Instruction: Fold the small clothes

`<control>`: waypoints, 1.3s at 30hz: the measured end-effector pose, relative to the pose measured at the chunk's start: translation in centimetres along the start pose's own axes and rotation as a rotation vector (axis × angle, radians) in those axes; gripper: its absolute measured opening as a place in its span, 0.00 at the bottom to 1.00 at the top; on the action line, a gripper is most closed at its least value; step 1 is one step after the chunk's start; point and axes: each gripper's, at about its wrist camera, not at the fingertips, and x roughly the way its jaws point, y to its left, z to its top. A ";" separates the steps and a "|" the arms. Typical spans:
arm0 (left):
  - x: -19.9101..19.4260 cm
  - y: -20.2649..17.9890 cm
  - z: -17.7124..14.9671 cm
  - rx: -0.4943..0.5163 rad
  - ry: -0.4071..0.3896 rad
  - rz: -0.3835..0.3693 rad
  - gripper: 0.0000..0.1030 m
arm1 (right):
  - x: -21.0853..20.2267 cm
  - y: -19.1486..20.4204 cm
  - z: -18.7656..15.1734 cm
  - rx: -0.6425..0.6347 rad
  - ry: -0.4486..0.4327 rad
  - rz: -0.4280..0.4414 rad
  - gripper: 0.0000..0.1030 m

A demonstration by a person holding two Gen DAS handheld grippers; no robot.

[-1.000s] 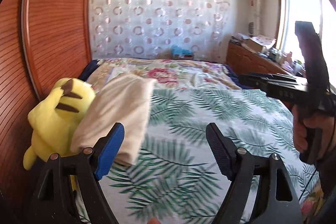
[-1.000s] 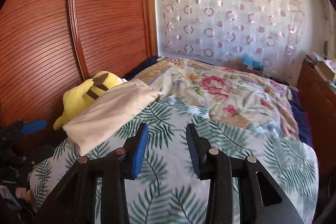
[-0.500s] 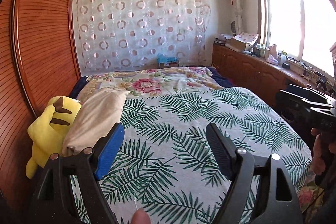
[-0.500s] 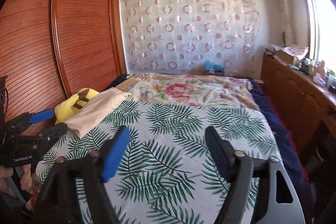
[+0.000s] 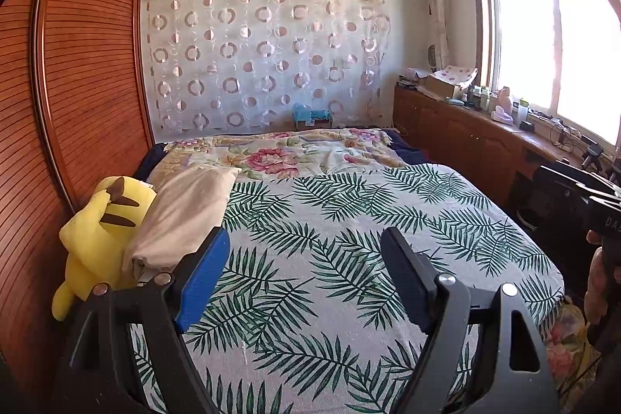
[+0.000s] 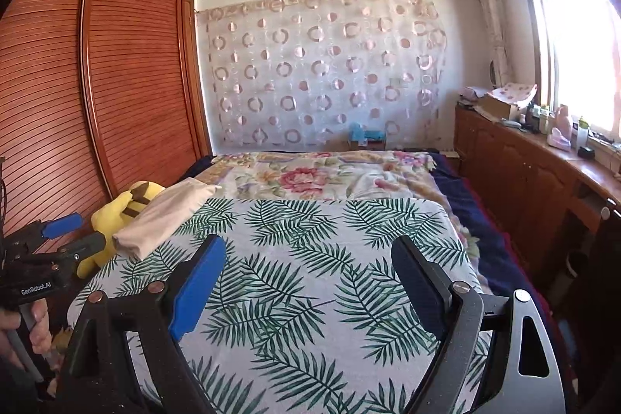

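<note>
A folded beige cloth [image 5: 182,216] lies at the left edge of the bed, leaning on a yellow plush toy [image 5: 99,231]; it also shows in the right wrist view [image 6: 167,212]. My left gripper [image 5: 304,278] is open and empty, held back above the near end of the palm-leaf bedspread [image 5: 349,239], with the cloth beyond its left finger. My right gripper [image 6: 308,282] is open and empty, above the same bedspread [image 6: 310,258], well clear of the cloth. The left gripper [image 6: 58,239] shows at the left edge of the right wrist view.
A wooden wardrobe [image 5: 77,84] runs along the bed's left side. A floral quilt [image 5: 279,152] covers the far half of the bed. A wooden cabinet [image 5: 465,138] with clutter stands under the window at right. A curtain [image 5: 264,53] hangs behind.
Both grippers have pulled back from the cloth toward the foot of the bed. The right gripper went from nearly closed to wide open. The cloth stays against the plush toy.
</note>
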 end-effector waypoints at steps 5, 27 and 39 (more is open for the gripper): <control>-0.3 0.2 -0.1 -0.006 -0.007 0.011 0.78 | -0.6 0.6 -0.1 -0.004 0.004 -0.002 0.86; -0.8 0.1 0.3 -0.011 -0.022 0.022 0.78 | -0.7 -1.1 0.7 -0.005 0.009 -0.013 0.86; -0.9 0.3 0.3 -0.013 -0.021 0.022 0.78 | -1.1 -1.5 1.0 -0.008 0.007 -0.006 0.86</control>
